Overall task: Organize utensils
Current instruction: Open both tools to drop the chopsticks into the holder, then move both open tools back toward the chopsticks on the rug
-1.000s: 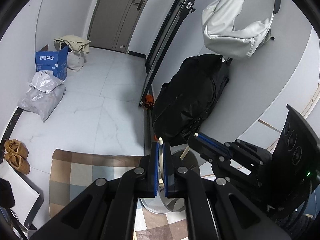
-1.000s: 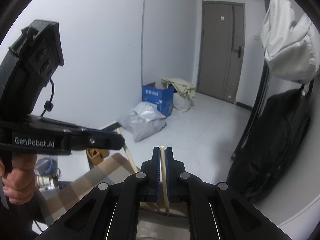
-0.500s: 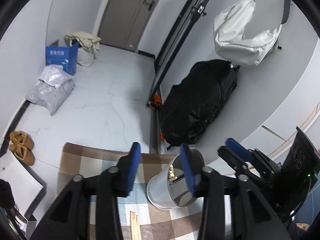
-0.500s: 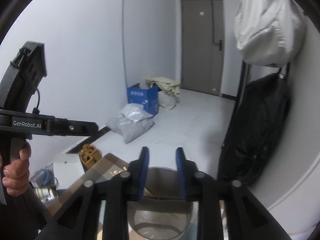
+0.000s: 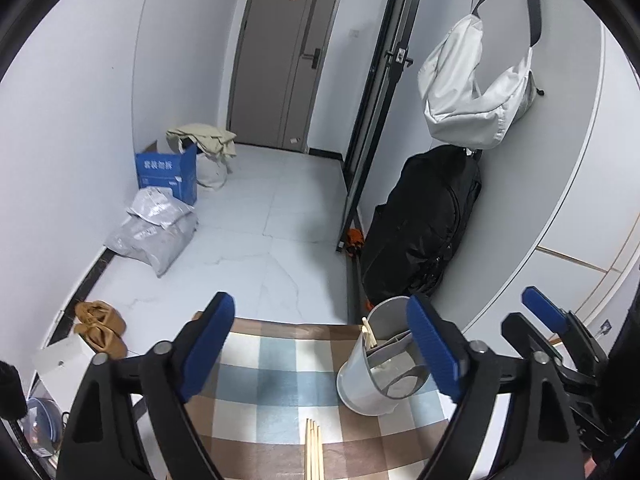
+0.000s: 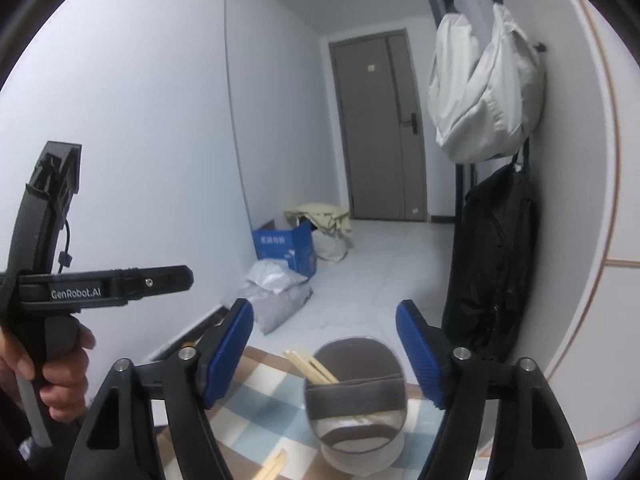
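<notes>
Both tongs, the left [image 5: 320, 344] and the right [image 6: 325, 354], have let go their chopsticks since a second ago and now gape wide and empty; several chopsticks [image 6: 310, 366] stand in the holder [image 6: 356, 404], a few more [image 5: 313, 450] wait on the checked cloth [image 5: 276, 364].

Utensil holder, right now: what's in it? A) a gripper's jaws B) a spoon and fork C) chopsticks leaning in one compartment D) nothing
C. Light wooden chopsticks lean out of one compartment of the grey utensil holder, with more loose chopsticks lying on the checked cloth; both the left gripper and right gripper have their jaws apart and empty.
</notes>
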Available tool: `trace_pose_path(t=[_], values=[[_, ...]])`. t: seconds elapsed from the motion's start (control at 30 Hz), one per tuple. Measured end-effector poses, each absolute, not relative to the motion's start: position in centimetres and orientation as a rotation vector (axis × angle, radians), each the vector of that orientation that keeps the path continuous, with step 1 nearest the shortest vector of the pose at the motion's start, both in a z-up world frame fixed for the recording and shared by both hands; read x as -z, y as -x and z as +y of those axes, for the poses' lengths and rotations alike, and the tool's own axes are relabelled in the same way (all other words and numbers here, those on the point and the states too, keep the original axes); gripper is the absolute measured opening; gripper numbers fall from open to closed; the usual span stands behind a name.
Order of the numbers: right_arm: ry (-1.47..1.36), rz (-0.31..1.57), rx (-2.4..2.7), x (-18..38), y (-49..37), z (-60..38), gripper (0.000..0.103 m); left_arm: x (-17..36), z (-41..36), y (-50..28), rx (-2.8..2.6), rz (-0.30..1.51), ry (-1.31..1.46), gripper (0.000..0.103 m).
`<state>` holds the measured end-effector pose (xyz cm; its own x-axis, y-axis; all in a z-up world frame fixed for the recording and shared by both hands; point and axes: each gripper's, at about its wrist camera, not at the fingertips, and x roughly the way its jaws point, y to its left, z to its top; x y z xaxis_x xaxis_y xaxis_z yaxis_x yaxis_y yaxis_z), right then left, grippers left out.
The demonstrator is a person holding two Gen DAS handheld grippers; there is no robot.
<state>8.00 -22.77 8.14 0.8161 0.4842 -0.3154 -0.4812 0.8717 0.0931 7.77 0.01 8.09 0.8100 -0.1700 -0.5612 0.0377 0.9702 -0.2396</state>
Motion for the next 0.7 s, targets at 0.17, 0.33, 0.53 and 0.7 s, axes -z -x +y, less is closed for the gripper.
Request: trace_pose_path(t=[0.17,0.33,0.53,0.7], values=[[-0.046,0.310,-0.505,-8.2,-5.6,-23.3,0.084,-8.3,-0.4,-6.1,0.092,0.589,0.182,0.090],[-0.087,0.278,-0.515,-7.9,-3.4,-23.5,0.097,-8.2,-0.8,-4.4,0.071,0.556,0.151,0.097],[-0.110,0.280,-0.509,-6.2,-1.2,-23.4,0.102,-7.1,-1.1,-2.8,-0.007,0.517,0.098,0.100],[-0.122,0.300,-0.489,-4.1,-0.1,-23.4,0.103,-5.5,-0.6,-1.6,0.005,0.511,0.101,0.100]])
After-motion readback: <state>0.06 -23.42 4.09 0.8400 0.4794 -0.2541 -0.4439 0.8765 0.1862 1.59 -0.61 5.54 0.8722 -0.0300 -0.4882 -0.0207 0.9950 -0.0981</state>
